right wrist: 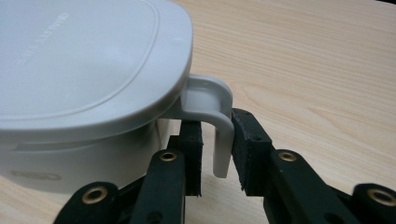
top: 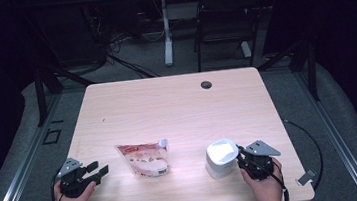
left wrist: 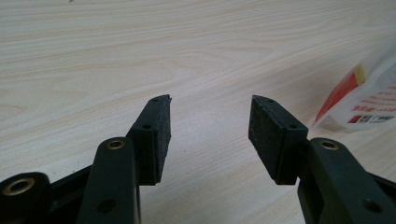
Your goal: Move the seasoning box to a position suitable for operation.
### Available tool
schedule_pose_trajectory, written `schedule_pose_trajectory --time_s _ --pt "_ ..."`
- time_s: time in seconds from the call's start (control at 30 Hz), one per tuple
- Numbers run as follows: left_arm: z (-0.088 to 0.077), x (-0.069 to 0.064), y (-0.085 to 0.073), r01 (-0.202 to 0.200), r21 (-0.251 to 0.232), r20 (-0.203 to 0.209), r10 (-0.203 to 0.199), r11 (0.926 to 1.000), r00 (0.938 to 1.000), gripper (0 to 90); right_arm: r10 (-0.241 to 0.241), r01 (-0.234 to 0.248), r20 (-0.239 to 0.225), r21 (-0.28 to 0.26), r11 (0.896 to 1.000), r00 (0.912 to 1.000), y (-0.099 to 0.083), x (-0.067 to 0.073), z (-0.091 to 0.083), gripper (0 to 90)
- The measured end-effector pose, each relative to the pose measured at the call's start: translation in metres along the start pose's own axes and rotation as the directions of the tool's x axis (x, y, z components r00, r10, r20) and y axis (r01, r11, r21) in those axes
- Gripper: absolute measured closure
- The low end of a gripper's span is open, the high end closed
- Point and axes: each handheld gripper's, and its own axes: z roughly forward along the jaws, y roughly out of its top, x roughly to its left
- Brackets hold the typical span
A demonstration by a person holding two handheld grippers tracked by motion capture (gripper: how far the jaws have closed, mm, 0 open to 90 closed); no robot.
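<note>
White lidded container (top: 221, 159), hooked side handle (right wrist: 215, 122)

The white container's lid (right wrist: 84, 60) bears embossed lettering, too faint to read. The pouch (left wrist: 369, 95) carries small print, illegible.

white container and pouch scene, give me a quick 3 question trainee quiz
1. True or false: the white lidded container stands nearer the right gripper than the left gripper.
2. Which part of the container lies between the right gripper's jaws? A) lid B) handle C) base
3. What lies on the table between the two grippers, beside the container?

Key: 1 true. 2 B, the handle; a gap shows on one side, so the jaws are not clamping it. 3 A printed pouch, lying flat.
</note>
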Motion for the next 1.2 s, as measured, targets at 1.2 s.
schedule_pose_trajectory --time_s 1.2 --pt "-0.001 0.001 0.000 -0.005 -0.001 0.004 0.005 1.0000 1.0000 49.2 -0.067 0.059 -0.164 -0.054 0.997 0.9841 -0.007 0.006 -0.043 74.0"
